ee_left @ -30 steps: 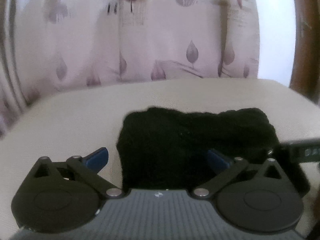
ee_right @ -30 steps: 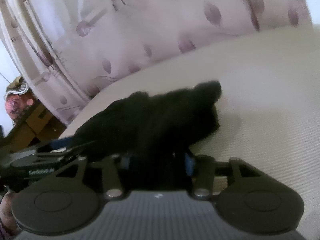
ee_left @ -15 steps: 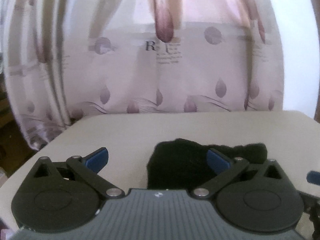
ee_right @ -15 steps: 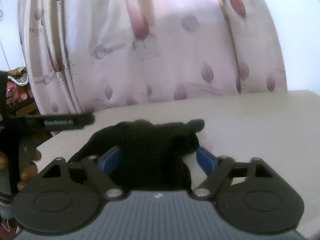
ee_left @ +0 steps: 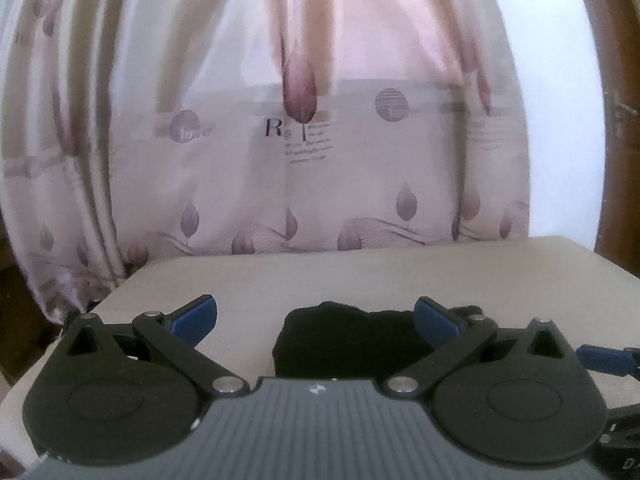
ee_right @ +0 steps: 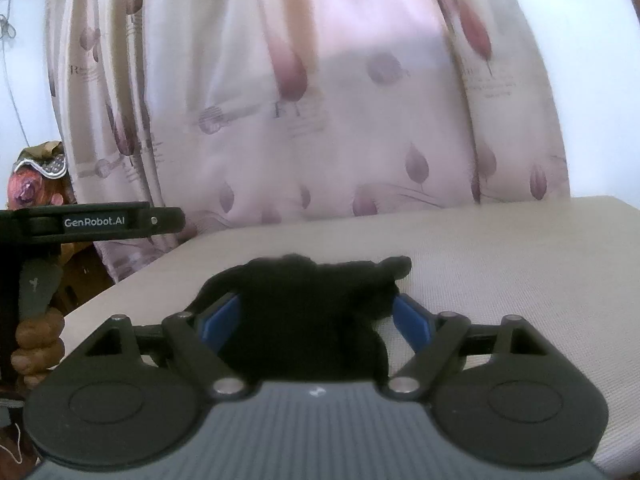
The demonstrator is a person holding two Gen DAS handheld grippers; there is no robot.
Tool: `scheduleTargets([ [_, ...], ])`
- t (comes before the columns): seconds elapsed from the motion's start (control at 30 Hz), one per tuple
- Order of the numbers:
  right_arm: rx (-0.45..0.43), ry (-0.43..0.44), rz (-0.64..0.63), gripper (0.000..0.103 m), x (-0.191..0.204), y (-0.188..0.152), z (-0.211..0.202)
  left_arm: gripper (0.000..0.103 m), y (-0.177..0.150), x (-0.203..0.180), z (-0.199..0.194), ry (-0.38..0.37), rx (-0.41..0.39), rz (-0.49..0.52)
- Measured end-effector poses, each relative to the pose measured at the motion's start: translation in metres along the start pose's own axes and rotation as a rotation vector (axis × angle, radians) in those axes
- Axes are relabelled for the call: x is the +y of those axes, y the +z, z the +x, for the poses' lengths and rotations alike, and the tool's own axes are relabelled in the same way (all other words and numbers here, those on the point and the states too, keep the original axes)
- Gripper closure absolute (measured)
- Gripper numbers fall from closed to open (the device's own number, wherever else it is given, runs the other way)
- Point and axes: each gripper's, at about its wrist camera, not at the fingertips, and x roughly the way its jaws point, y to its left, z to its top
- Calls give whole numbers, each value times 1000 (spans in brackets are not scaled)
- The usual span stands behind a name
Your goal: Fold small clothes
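On the beige cushion before the leaf-print curtain, the folded black garment lies released between my spread right gripper and left gripper, so I judge this fold finished and the next garment due.

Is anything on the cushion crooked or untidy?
The black cloth lies bunched on the beige cushion, not in a flat fold: its edge is lumpy and one corner sticks out to the right. Nothing looks spilled or damaged.

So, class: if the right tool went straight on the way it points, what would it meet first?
Probably the black cloth, lying on the beige surface between the right tool's open fingers; depth is unclear.
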Motion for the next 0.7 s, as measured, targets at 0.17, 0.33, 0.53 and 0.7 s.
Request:
scheduleTargets([
  [0.17,0,-2,-5,19,2,0,-4,0,-1,-7,-7,3,-34,24],
  [0.33,5,-10,-4,18,1,-1,-7,0,-2,-7,-6,-22,-13,6],
  [0.53,6,-36,-36,18,5,-2,-9,0,-5,-5,-3,-41,28,-10],
  [0.7,13,-40,-42,18,7,-2,-9,0,-7,-2,2,-65,67,-28],
])
